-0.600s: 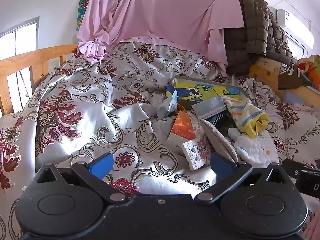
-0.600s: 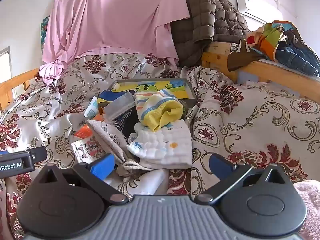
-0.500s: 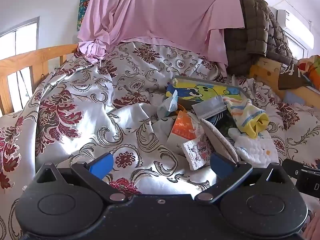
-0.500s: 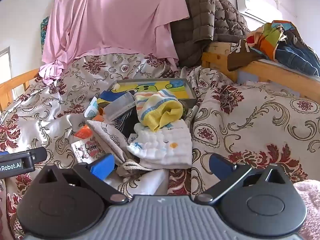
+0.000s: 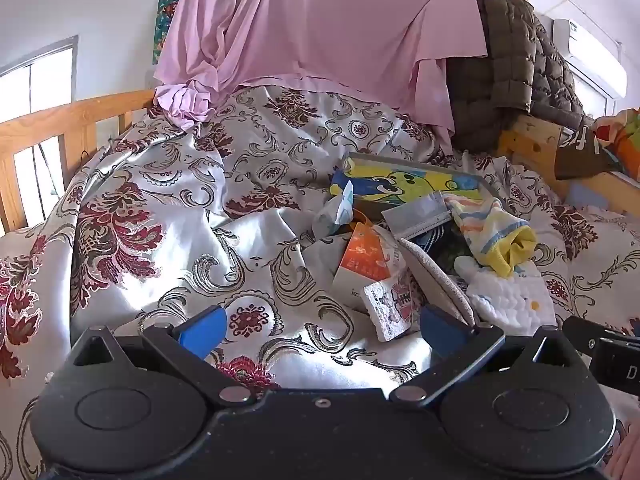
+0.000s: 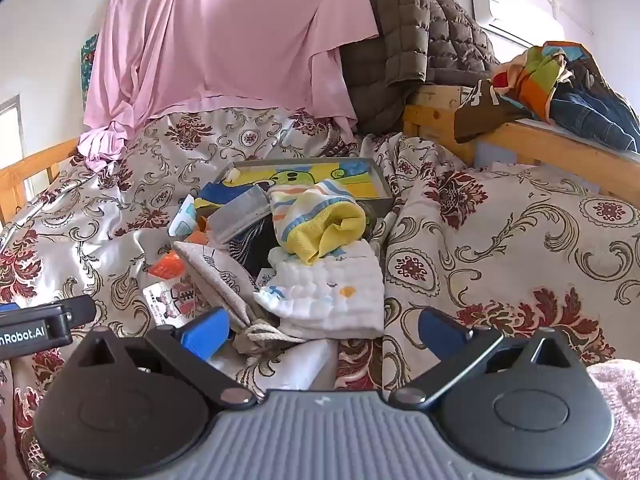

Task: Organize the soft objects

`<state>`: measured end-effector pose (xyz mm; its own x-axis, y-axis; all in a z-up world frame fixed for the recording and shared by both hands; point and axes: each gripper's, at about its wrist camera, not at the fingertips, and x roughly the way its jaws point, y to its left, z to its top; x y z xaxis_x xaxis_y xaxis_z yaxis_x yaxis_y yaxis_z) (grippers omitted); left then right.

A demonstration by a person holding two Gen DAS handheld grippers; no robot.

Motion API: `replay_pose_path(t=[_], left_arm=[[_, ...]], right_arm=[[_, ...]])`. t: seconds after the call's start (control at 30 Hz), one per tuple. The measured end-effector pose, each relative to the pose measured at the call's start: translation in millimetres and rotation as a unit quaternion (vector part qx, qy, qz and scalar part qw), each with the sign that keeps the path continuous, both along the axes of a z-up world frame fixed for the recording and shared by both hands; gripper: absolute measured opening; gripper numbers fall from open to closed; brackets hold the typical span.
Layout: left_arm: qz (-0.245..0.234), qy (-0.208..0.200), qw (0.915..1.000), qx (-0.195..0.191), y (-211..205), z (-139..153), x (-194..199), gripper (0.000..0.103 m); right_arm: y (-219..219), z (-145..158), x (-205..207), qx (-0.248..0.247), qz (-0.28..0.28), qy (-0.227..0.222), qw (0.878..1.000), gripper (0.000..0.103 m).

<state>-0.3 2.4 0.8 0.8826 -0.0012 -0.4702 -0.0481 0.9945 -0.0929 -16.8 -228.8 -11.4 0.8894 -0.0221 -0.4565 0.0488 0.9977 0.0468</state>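
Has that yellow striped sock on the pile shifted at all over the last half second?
No. The yellow striped sock lies in the same spot against the cartoon-printed tray behind it, draped over the white quilted cloth as before.

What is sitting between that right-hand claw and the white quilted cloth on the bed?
Nothing visible blocks it. The right gripper is open, and the white quilted cloth lies just ahead of its fingers. A yellow striped garment overlaps only the cloth's far edge; a beige drawstring bag lies beside it.

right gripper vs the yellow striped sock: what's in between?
In the right wrist view, the white quilted cloth lies between the open right gripper and the yellow striped sock, with a beige drawstring bag just left.
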Motion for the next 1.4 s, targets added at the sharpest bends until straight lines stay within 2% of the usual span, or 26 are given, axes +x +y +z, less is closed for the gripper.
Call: replay_pose_path(t=[1.4], left_arm=[[0.000, 0.001, 1.0000, -0.002, -5.1, 1.1, -1.8, 0.102]], right_arm=[[-0.1, 0.4, 0.8, -0.001, 0.000, -0.001, 1.000, 0.103]])
